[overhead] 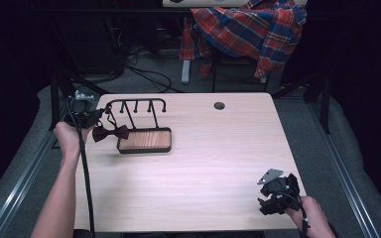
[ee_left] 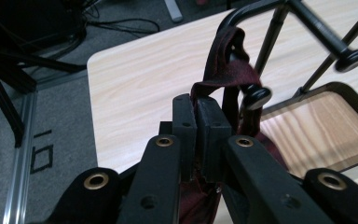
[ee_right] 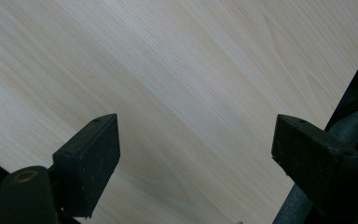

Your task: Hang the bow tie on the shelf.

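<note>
A dark red bow tie (overhead: 110,133) hangs by its strap (ee_left: 223,70) from the leftmost peg (ee_left: 256,96) of a black rack (overhead: 136,106) with a wooden tray base (overhead: 145,140). My left gripper (overhead: 95,117) is at the rack's left end, shut on the bow tie's strap; in the left gripper view the jaws (ee_left: 196,126) pinch the red fabric just short of the peg. My right gripper (overhead: 273,196) is low at the table's front right, open over bare wood, with nothing between its fingers (ee_right: 91,163).
The light wood table (overhead: 213,158) has a round cable hole (overhead: 219,105) at its far edge. A plaid shirt (overhead: 250,27) is draped over a chair behind the table. Cables lie on the grey floor beyond.
</note>
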The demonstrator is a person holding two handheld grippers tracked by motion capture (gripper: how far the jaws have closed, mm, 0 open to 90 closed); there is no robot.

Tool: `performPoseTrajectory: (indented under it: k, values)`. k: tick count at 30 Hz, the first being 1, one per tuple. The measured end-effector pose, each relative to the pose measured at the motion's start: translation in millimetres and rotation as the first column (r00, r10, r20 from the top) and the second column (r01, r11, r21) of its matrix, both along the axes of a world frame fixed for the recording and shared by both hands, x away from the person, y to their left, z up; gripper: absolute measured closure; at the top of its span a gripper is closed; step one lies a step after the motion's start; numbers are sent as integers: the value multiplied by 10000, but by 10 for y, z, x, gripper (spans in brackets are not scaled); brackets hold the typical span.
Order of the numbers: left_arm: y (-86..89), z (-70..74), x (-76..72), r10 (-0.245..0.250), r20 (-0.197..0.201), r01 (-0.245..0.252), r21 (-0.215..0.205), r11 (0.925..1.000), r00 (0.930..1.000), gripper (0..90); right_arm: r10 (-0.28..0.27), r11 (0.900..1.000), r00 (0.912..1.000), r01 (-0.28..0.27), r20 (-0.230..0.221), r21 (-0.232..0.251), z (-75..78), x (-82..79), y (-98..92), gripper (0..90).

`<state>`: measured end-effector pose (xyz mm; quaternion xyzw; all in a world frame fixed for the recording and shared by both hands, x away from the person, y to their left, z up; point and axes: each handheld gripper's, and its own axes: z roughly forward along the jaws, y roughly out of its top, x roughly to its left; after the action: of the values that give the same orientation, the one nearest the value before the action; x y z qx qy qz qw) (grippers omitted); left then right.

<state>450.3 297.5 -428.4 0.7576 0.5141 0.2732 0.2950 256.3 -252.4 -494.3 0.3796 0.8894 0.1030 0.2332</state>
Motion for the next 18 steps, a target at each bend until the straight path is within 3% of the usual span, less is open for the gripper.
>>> performPoseTrajectory:
  k: [15, 18]
  values:
    - [11, -92, 34, 5, -357, -3, 51, 10000, 9994, 868, -15, 10000, 10000, 15, 29, 16, 3, -3, -4, 150]
    - [15, -106, 41, -3, -526, -8, -201, 9998, 9986, 866, -26, 10000, 10000, 26, 19, 39, 2, -2, -5, 150]
